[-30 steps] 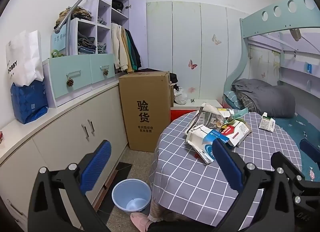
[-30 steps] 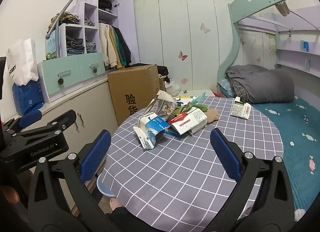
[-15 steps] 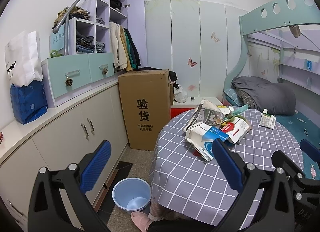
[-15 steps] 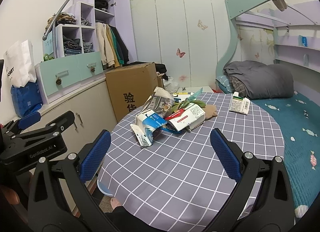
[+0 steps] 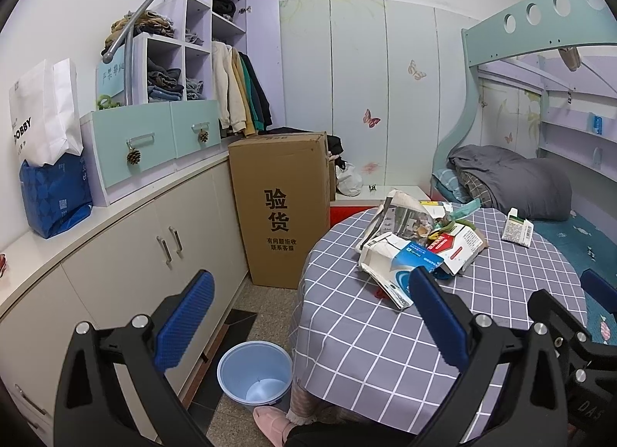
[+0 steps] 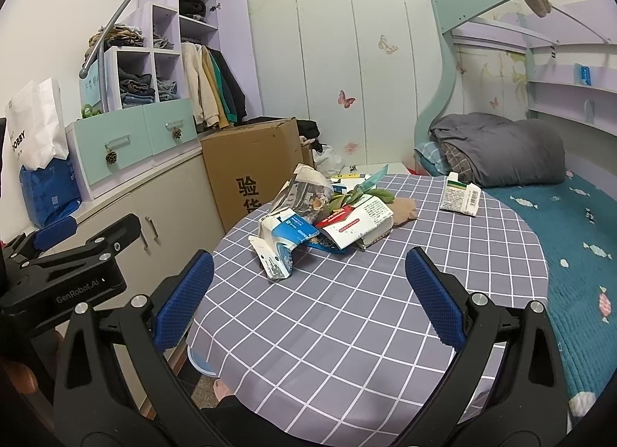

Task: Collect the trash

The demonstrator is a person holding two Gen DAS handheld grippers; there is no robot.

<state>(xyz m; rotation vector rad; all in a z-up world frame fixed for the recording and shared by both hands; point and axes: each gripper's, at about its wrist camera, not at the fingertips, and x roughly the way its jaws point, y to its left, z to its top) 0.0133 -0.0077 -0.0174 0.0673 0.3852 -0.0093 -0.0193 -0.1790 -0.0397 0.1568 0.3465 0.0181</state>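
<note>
Hovering wide apart, empty: both ribbed-pad grippers [image 5: 306, 316] [image 6: 308, 296] w/ crumpled cardboard trash [image 6: 324, 219] on checked tablecloth [image 6: 347, 312].

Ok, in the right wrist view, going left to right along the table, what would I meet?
Blue-and-white carton → red-and-white box → green-and-white carton, standing apart from the pile near the bed side of the table.

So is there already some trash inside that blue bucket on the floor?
No, the blue bucket beside the table shows only its bare inside, while the trash pile sits on the tabletop.
</note>
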